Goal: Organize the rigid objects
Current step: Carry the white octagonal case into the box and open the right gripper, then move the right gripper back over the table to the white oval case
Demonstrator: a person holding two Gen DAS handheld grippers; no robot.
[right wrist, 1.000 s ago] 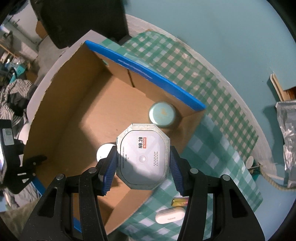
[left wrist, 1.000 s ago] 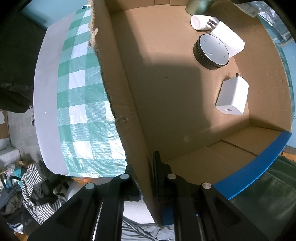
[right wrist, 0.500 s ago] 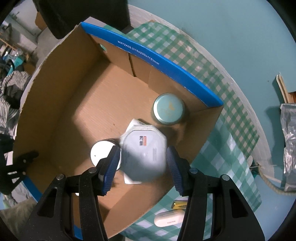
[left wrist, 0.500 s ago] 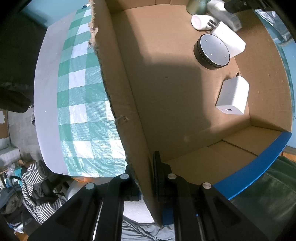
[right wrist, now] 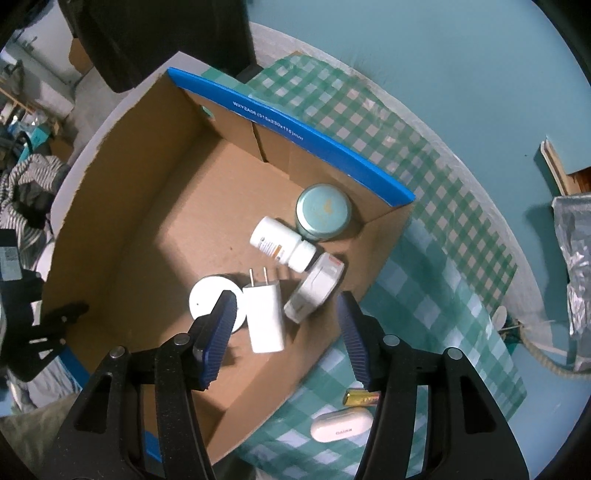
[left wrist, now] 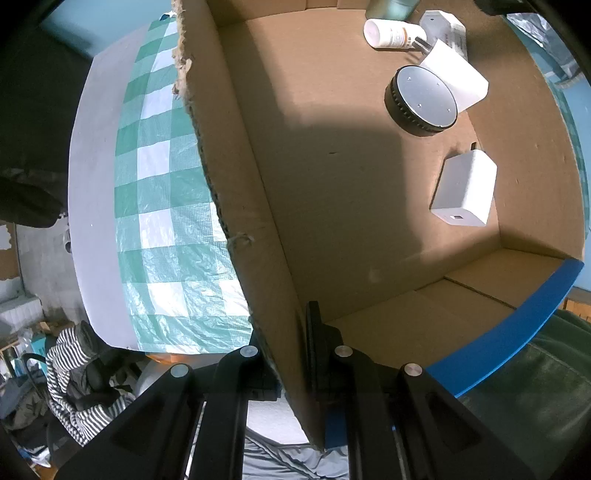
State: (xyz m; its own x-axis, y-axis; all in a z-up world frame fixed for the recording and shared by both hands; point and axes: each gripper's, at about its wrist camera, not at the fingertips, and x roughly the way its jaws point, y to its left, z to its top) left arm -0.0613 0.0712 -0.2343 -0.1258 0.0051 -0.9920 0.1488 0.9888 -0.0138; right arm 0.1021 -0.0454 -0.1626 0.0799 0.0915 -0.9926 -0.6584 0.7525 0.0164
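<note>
A cardboard box [right wrist: 122, 206] with blue rims stands on the checked cloth. Inside lie a teal tin [right wrist: 323, 209], a white pill bottle [right wrist: 280, 248], an octagonal white device [right wrist: 314, 288] tilted on its edge, a white plug charger [right wrist: 264, 316] and a round disc [right wrist: 212, 303]. My right gripper [right wrist: 286, 332] is open and empty above the box's near wall. My left gripper [left wrist: 291, 343] is shut on the box's side wall [left wrist: 236, 166]. The left wrist view shows the disc [left wrist: 423, 99], a second white charger [left wrist: 464, 189] and the bottle [left wrist: 392, 34].
On the cloth outside the box, near my right gripper, lie a white oval case [right wrist: 341, 425] and a yellow battery [right wrist: 360, 398]. A foil bag [right wrist: 577, 273] and a rope [right wrist: 543, 358] sit at the right. A striped garment [left wrist: 70, 365] lies below the table.
My right gripper opened and let go of the octagonal white device, which dropped into the box and rests tilted by the bottle. The gripper has risen. My left gripper has not moved.
</note>
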